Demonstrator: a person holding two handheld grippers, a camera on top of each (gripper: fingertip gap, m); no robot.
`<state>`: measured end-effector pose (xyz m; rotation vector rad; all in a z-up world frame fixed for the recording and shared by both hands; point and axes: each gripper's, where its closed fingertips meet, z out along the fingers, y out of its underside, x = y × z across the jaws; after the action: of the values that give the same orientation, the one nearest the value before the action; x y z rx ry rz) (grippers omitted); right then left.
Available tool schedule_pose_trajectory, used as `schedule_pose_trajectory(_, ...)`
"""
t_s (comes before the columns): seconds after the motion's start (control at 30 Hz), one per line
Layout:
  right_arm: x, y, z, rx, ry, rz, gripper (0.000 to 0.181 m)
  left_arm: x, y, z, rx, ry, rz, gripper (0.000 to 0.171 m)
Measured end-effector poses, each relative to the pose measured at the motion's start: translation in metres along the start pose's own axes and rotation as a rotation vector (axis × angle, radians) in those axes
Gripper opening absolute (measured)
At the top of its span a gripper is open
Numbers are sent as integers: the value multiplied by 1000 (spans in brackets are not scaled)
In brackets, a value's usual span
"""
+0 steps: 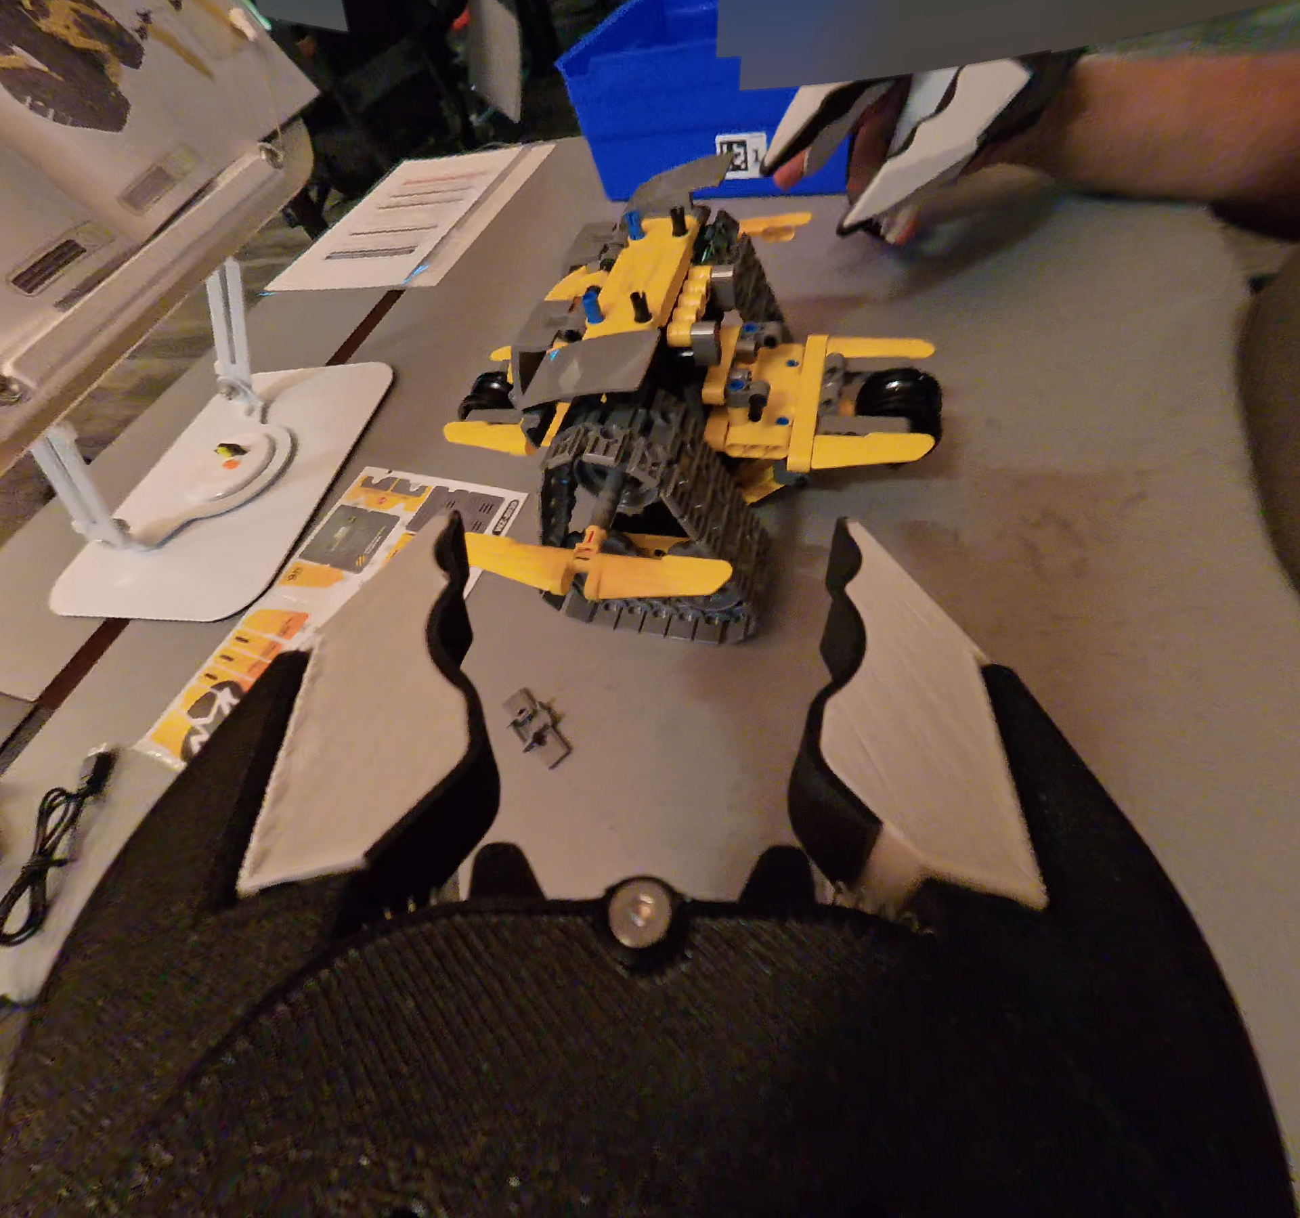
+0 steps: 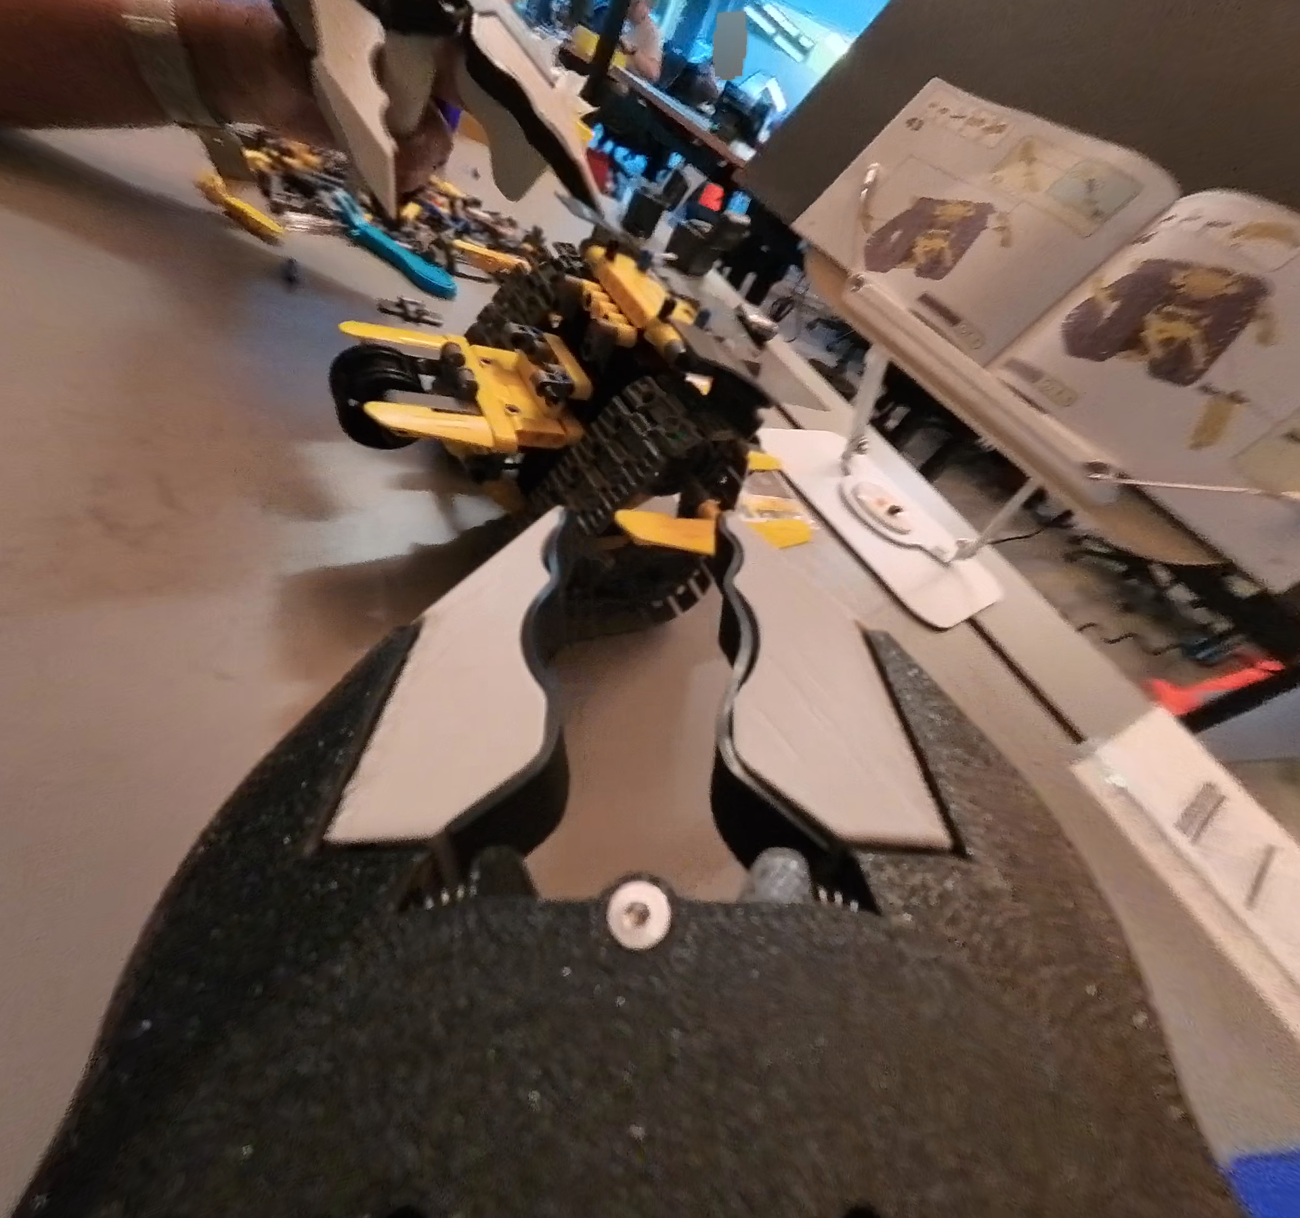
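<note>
The left gripper [image 1: 647, 537] is hovering low over the matte grey desk [image 1: 1055, 551], its pale wedge-shaped fingers with black wavy-edged pads spread wide and holding nothing. Between those fingers a small grey plastic clip piece [image 1: 538, 727] is lying flat on the desk. Just beyond the fingertips a yellow and dark grey brick-built vehicle with ribbed rubber-like tracks and a black wheel [image 1: 675, 396] is sitting, smooth yellow blades sticking out from its sides.

The right gripper [image 2: 640, 523] is reaching toward the same vehicle [image 2: 563, 396] from the other side, its fingers parted moderately with the tips flanking a yellow blade and the lower track; contact is unclear through the blur.

To the left gripper's left, a glossy yellow-and-black sticker sheet [image 1: 295, 614] is lying flat, near a white stand with a rounded flat base [image 1: 211, 502] propping up an open instruction booklet [image 1: 105, 94]. A blue plastic bin [image 1: 654, 94] is standing behind the vehicle.
</note>
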<state>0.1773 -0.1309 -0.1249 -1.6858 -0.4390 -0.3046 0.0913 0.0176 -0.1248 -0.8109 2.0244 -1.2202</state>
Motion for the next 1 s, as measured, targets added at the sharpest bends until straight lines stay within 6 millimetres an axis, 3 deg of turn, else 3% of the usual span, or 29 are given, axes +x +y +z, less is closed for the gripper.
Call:
schedule_pose_trajectory(0.1,-4,3,0,-27,-35,19,46,2,-4,1,25,11,-15,100)
schedule_pose_trajectory(0.23,-3,-7,-4,32,-57,85,48,1,-8,2,54,11,-36,101)
schedule_pose_trajectory(0.5,22,-17,1,131,-24,363,46,-11,-28,-2,211,16,-219,104)
schedule_pose_trajectory(0.63,26,-49,3,251,-113,507,47,-22,-36,-9,284,-32,-266,108)
schedule_pose_trajectory(0.77,50,-69,11,282,-50,566,48,-13,-43,-13,313,56,-317,102)
schedule_pose_trajectory(0.9,69,-52,29,198,51,592,56,-18,-40,-13,302,1,-281,103)
schedule_pose_trajectory(1.0,65,-34,32,174,45,656,64,-22,-36,-13,296,-14,-288,105)
